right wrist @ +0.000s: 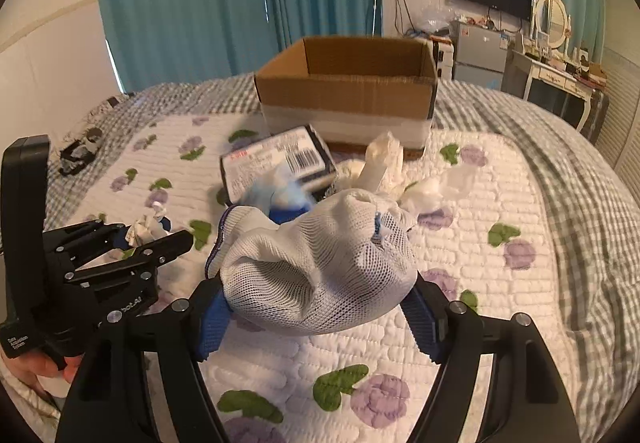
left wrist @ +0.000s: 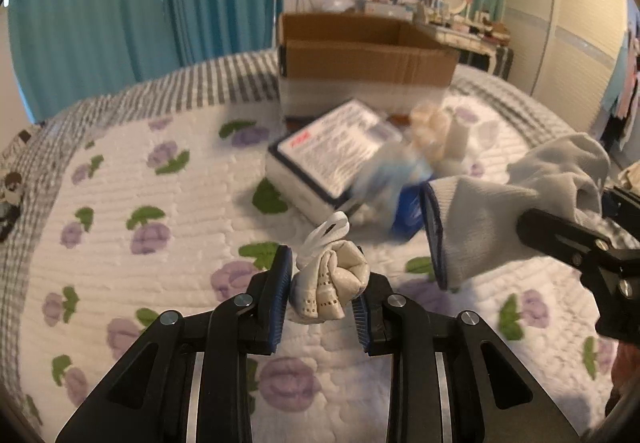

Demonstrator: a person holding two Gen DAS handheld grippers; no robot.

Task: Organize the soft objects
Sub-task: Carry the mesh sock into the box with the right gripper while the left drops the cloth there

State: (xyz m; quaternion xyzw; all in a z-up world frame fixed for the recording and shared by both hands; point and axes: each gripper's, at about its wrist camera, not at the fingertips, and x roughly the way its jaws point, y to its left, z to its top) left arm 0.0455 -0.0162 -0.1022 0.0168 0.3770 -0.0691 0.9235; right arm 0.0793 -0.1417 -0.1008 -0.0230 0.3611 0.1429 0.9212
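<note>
The left gripper (left wrist: 322, 291) is clamped on a small crumpled cream-white bundle (left wrist: 334, 285) with perforated fabric and a white elastic loop sticking up, held above the quilt (left wrist: 160, 283), a white quilted cover printed with purple flowers and green leaves. The right gripper (right wrist: 320, 303) has its blue-padded jaws pressed against the sides of a white mesh sock (right wrist: 320, 263) with a dark purple cuff edge, which bulges up between them, lifted clear of the quilt. Farther off on the bed lies a flat dark-edged package (right wrist: 276, 163) with a white label carrying a barcode and a red mark; its print is too blurred to read. Just right of it sits a loose heap of pale soft items (right wrist: 384, 163), with something blue (right wrist: 284, 199) beside the package. Beyond these stands an open cardboard box (right wrist: 348, 91) with a white lower band. The left gripper's body, seen from the right wrist camera, bears small white lettering, partly legible as "bot.AI". Teal curtains (right wrist: 200, 3) hang behind the bed.
</note>
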